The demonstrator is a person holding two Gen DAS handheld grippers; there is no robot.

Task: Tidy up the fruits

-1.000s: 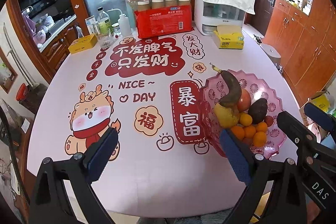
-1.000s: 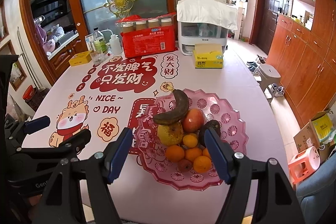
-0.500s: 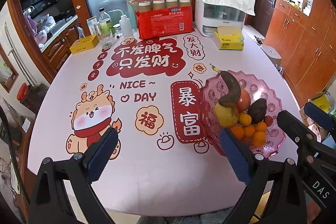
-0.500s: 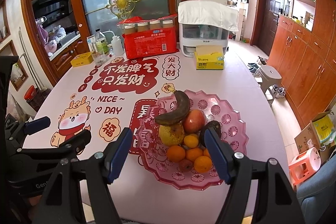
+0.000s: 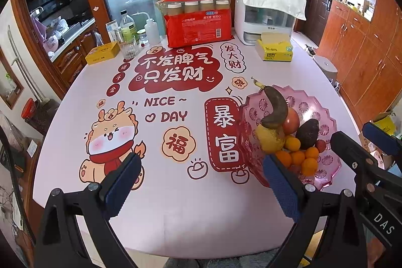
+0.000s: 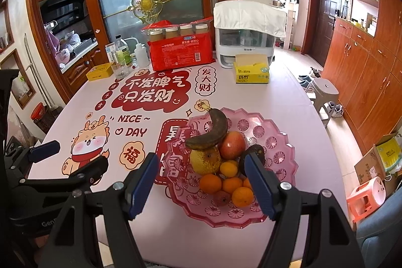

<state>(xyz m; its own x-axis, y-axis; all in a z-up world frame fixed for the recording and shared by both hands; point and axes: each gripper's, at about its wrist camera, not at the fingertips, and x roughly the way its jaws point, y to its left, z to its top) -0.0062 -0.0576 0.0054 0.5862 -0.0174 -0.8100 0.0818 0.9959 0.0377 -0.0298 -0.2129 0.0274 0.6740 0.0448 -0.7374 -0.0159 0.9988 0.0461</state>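
Pink desk (image 5: 176, 205), pink fruit dish: both our tongs hang spread and empty.

From the left, we see our left tongs (image 5: 201, 182) over the printed cloth, then our right tongs (image 6: 201, 187) framing the scalloped dish (image 6: 276, 142) near the desk's right edge, piled with a blackened banana (image 6: 213, 132), pear (image 6: 204, 160), apple (image 6: 232, 145), avocado (image 6: 253, 151) and small oranges (image 6: 211, 183).
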